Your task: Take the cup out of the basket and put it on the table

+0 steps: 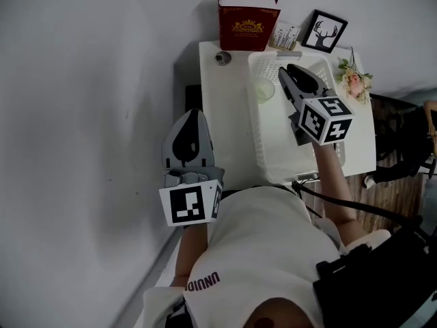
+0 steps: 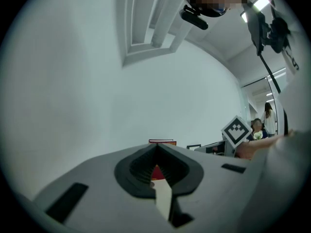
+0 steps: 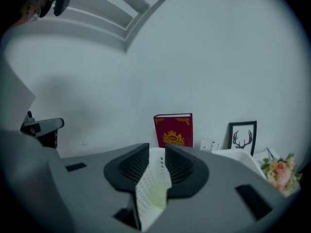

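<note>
A pale green cup (image 1: 263, 89) stands in the far left corner of the white perforated basket (image 1: 256, 135), which rests on the white table (image 1: 229, 128). My right gripper (image 1: 285, 70) hangs over the basket just right of the cup, its jaws open with nothing between the pads. In the right gripper view (image 3: 156, 147), the gap between the jaws shows the basket wall (image 3: 150, 178) and the cup (image 3: 156, 196) below. My left gripper (image 1: 193, 125) is held at the table's left edge, away from the basket, and its jaws (image 2: 156, 148) look shut and empty.
A red book (image 1: 247, 24), a deer picture in a black frame (image 1: 325, 31) and a small card stand along the back wall. Pink flowers (image 1: 355, 80) lie at the basket's far right. A small dark round object (image 1: 222, 58) sits at the table's far left corner.
</note>
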{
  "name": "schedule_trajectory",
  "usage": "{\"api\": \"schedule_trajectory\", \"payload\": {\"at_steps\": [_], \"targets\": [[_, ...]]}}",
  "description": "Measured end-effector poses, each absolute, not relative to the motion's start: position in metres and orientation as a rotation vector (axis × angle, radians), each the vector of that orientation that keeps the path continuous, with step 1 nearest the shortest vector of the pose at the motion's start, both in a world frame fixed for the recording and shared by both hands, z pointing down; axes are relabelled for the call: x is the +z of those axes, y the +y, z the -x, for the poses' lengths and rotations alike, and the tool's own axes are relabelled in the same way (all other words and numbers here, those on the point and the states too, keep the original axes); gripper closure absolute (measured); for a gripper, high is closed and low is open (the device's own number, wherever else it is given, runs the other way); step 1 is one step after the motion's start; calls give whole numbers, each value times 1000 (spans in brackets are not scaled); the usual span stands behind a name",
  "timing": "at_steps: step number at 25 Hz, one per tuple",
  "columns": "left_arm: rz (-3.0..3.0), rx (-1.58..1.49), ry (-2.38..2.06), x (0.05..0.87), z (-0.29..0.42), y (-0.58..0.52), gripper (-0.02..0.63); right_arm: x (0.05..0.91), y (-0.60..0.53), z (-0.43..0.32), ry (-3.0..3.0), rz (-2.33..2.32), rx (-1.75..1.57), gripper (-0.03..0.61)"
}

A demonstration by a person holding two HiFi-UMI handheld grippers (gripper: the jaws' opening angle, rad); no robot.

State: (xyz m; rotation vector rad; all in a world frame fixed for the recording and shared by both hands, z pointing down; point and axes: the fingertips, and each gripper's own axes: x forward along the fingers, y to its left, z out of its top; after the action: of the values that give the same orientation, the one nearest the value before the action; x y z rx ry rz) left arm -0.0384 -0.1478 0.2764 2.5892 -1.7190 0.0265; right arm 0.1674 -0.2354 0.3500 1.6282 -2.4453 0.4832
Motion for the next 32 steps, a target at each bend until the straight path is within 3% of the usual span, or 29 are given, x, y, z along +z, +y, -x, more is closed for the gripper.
{"api": "schedule_trajectory", "payload": {"at_steps": [9,32], "targets": [[-2618,64,-1667,287,33,-165,601,416,-266,-178,-2253,-1525,572,443],[-2577,104,-1698,298,39,-169,601,531,-266,-180,-2030,-1402,814,430]]}}
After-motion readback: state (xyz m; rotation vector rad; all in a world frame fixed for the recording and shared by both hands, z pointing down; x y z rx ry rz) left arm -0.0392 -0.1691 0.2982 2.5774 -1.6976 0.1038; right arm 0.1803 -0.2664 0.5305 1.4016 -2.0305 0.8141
